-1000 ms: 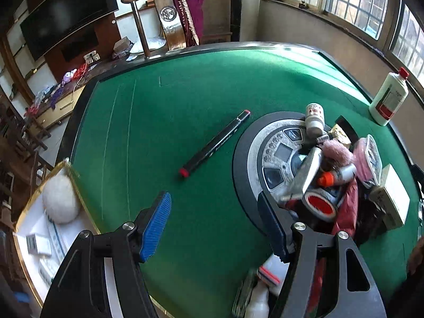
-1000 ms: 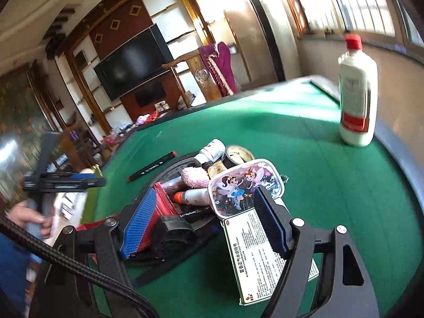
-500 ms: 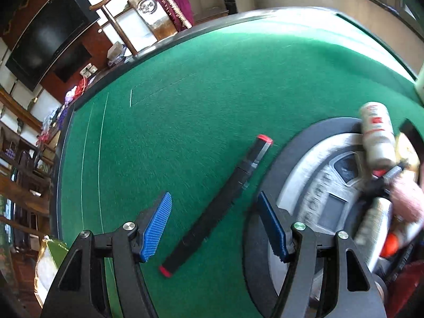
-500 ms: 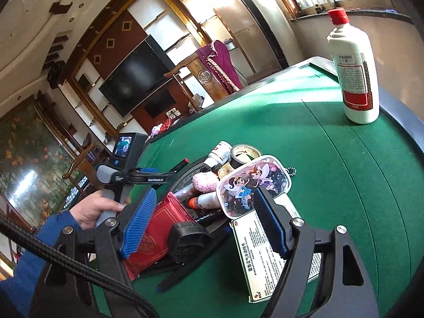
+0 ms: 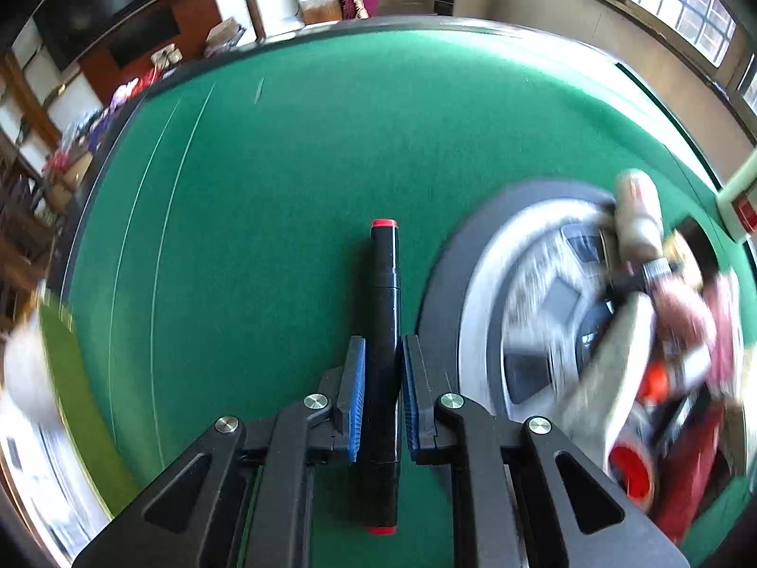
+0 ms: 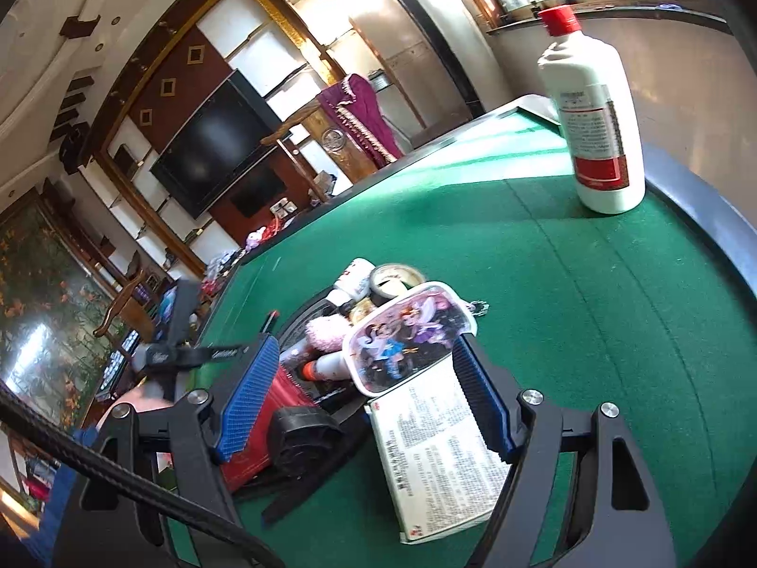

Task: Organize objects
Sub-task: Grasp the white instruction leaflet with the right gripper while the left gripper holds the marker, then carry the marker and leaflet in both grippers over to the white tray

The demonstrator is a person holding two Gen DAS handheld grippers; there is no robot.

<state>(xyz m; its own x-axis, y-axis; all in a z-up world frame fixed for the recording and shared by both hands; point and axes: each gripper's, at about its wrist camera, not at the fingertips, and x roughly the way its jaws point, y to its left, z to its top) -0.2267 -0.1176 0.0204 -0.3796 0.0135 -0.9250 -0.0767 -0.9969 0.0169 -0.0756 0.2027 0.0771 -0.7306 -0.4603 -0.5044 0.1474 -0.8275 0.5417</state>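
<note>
The black marker (image 5: 384, 331), a long pen with a red cap at each end, lies lengthwise on the green felt table (image 5: 284, 165) and runs straight up between the two blue-padded fingers of the left gripper (image 5: 382, 359); the pads press on its barrel from both sides, so the left gripper is clamped on the marker, with one red end pointing away across the felt and the other showing below the fingers, close to the camera; just to the right of the marker sits the round grey-and-silver console (image 5: 511, 312) set in the table, blurred here, and heaped on its far side is a pile of small things, among them a pale cylindrical bottle (image 5: 638, 208) and a roll with a red centre (image 5: 631, 468); seen from the right wrist, the same pile lies ahead of the right gripper (image 6: 364, 397), whose jaws are opening and stand wide with nothing pressed between the pads; a cartoon-printed pouch (image 6: 409, 336) rests on a white printed box (image 6: 435, 449) between and beyond those fingers, with a red booklet (image 6: 279, 402) and a fluffy pink item (image 6: 326, 331) to the left; a white bottle with a red cap (image 6: 596, 118) stands upright well apart from the pile, near the table's far right rim; at the left edge a hand (image 6: 137, 400) holds the left gripper's handle above a blue sleeve (image 6: 61, 483).
</note>
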